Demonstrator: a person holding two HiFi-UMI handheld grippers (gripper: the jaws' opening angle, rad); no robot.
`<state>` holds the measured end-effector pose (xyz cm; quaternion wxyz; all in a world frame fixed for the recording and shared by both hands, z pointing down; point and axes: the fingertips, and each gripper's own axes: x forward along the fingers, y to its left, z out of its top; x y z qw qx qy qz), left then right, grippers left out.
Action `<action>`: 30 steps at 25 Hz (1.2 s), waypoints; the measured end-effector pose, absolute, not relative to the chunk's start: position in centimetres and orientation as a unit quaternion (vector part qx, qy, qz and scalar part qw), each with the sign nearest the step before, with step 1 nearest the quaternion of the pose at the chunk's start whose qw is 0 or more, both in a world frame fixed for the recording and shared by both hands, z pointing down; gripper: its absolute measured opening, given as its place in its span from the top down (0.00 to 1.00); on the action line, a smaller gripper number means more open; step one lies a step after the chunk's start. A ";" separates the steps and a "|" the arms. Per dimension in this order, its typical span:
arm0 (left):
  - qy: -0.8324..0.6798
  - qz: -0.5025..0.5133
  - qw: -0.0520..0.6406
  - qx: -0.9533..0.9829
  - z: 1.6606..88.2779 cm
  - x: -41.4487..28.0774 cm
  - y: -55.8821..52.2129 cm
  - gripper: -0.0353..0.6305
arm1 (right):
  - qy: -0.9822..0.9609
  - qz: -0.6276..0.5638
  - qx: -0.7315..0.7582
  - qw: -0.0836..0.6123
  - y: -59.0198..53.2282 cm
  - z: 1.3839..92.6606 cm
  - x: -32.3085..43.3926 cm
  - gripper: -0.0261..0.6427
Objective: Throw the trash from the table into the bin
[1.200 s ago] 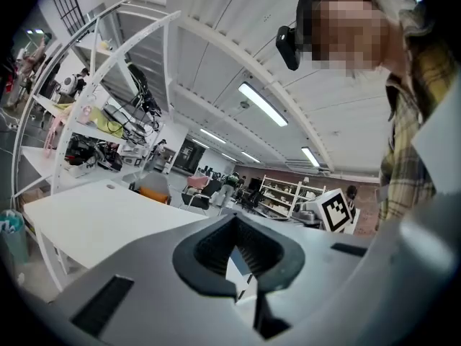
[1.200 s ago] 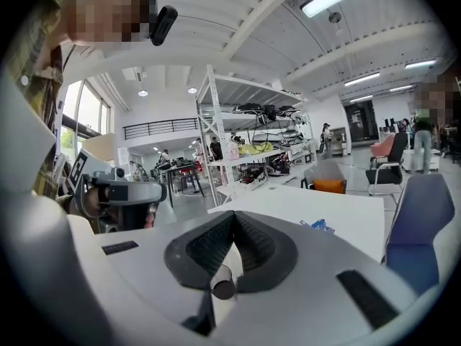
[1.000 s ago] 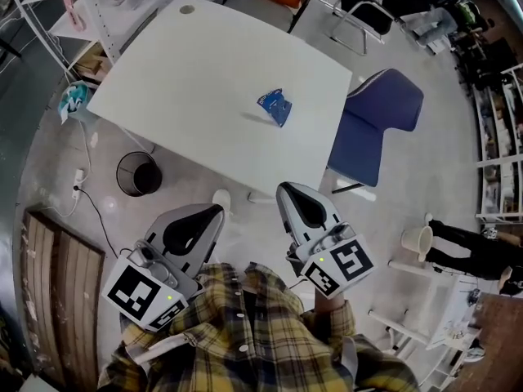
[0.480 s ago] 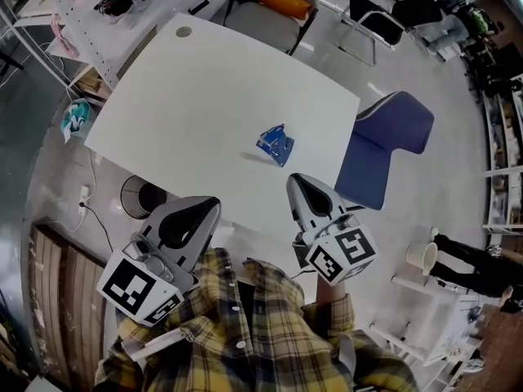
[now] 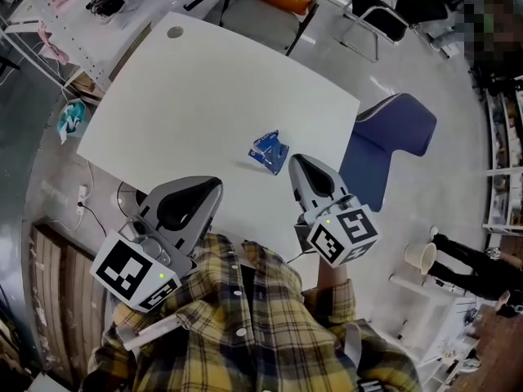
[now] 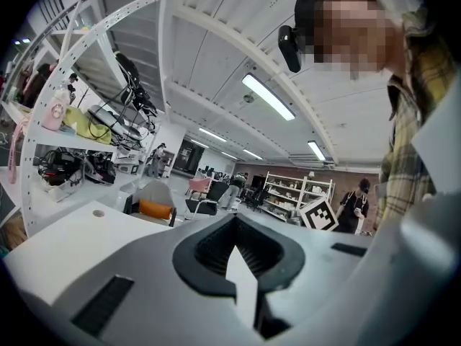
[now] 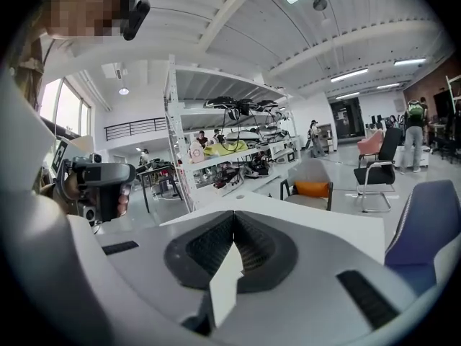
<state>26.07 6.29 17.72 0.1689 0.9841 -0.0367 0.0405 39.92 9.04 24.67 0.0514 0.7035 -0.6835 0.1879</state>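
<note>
Nearer the wrapper (image 5: 270, 149) now, left tongs (image 5: 214, 184) and right tongs (image 5: 295, 162) are closed, empty.

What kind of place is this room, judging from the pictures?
Probably an open workshop or lab with office furniture. A white table stands beside a blue chair, white racks hold cables and gear, and strip lights run along a high ceiling.

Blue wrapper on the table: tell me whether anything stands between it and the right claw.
Nothing visible does. The blue wrapper lies alone on the white table, with only bare tabletop between it and the right claw, whose jaws are shut and empty.
</note>
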 end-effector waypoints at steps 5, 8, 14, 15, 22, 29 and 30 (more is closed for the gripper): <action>-0.021 0.042 0.167 0.985 17.5 27.3 4.9 0.95 | -0.666 0.208 0.712 0.076 8.9 26.6 41.4 0.96; -0.018 0.047 0.170 0.984 17.6 27.6 4.1 0.95 | -0.651 0.221 0.721 0.088 8.8 28.3 42.2 0.96; -0.043 0.060 0.175 0.982 18.6 26.4 2.8 0.95 | -0.639 0.260 0.713 0.127 8.0 33.1 43.5 0.96; -0.048 0.063 0.176 0.981 18.8 26.1 2.5 0.95 | -0.639 0.269 0.709 0.130 7.8 33.9 43.7 0.96; -0.089 0.077 0.185 0.976 19.9 24.1 1.2 0.95 | -0.637 0.318 0.686 0.154 6.6 38.3 45.3 0.90; -0.120 0.091 0.191 0.970 20.8 22.6 0.1 0.95 | -0.636 0.360 0.656 0.188 5.3 43.7 46.0 0.79; -0.122 0.092 0.191 0.970 20.9 22.6 0.1 0.95 | -0.636 0.362 0.652 0.197 5.2 44.3 46.1 0.77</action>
